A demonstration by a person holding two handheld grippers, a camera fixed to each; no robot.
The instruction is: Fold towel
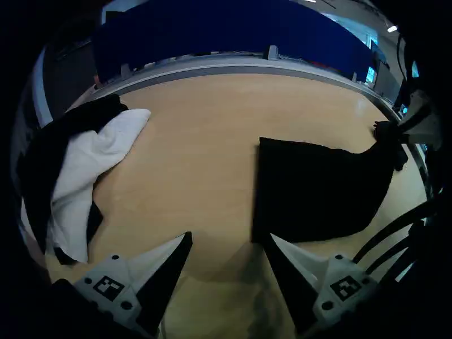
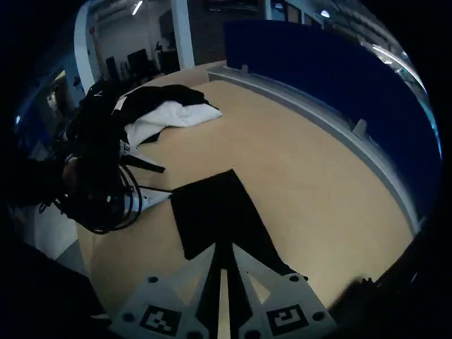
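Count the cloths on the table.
3: a black towel lies flat, one corner pinched by the right gripper; a white towel and a black cloth sit heaped at the table edge. More may hide underneath.

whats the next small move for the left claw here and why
Probably nudge the left claw sideways onto the near corner of the black towel and close on it. It hangs open just short of that corner, while the right claw seems to pinch the towel's other end.
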